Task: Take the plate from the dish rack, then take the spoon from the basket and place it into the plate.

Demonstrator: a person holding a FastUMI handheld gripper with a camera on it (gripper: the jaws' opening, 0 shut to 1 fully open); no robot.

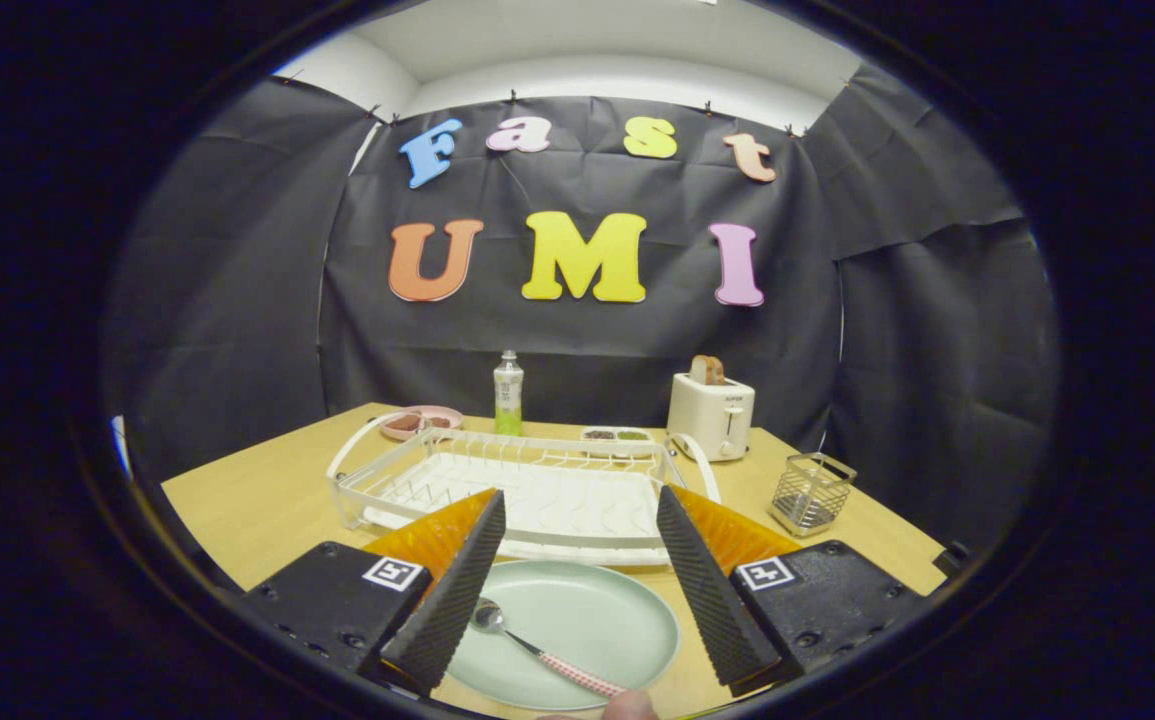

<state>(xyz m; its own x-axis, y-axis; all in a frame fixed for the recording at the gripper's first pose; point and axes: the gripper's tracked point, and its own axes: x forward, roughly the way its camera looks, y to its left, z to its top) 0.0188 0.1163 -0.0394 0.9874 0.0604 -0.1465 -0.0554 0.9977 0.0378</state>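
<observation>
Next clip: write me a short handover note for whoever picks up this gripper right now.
Gripper: open, holding nothing, fingers spread above the plate.
Plate: flat on the table, just in front of the dish rack.
Spoon: lying in the plate, bowl near one finger, handle toward the near rim.
Basket: beyond the fingers, beside the rack.
Done: plate out, spoon in the plate.
Left: apparently nothing except backing away.

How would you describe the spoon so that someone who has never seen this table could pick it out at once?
Start at the white dish rack in the middle of the wooden table. Just in front of it lies a pale green plate, between the open gripper's fingers. The spoon rests in that plate: a metal bowl and a pink patterned handle, the only cutlery there.
</observation>
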